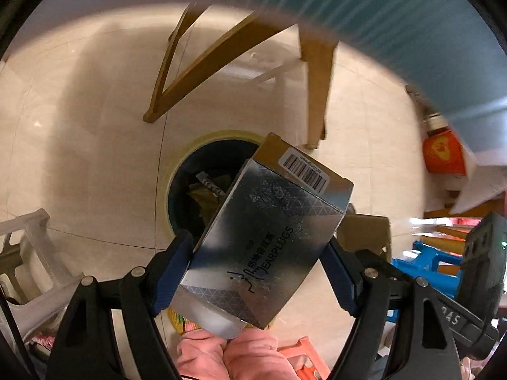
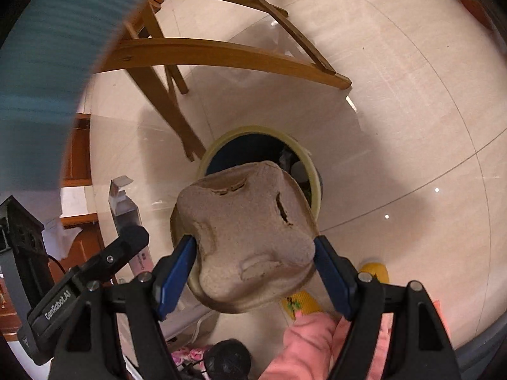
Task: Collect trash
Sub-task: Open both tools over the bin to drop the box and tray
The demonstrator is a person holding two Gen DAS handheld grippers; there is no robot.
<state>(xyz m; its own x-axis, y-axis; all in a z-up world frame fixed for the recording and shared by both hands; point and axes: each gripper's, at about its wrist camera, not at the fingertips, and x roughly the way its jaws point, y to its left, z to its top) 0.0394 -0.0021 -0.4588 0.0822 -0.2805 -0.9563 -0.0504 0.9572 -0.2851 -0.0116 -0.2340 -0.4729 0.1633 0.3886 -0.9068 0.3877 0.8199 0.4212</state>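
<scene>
My left gripper [image 1: 258, 250] is shut on a silver earplugs box [image 1: 269, 237] with a barcode label, held tilted above the floor. Beyond it stands a round trash bin [image 1: 177, 171] with a pale yellow rim and dark inside, holding crumpled trash. My right gripper [image 2: 253, 247] is shut on a brown moulded-pulp cup carrier [image 2: 247, 237], held just in front of the same trash bin [image 2: 312, 171]. The earplugs box [image 2: 123, 209] and the left gripper [image 2: 126, 237] show at the left in the right wrist view.
A wooden chair frame [image 1: 202, 63] [image 2: 196, 57] stands on the beige tiled floor behind the bin. A teal surface [image 1: 396, 15] overhangs above. A white plastic crate [image 1: 28, 253] sits at left, a blue stool [image 1: 427, 262] and an orange packet [image 1: 443, 152] at right.
</scene>
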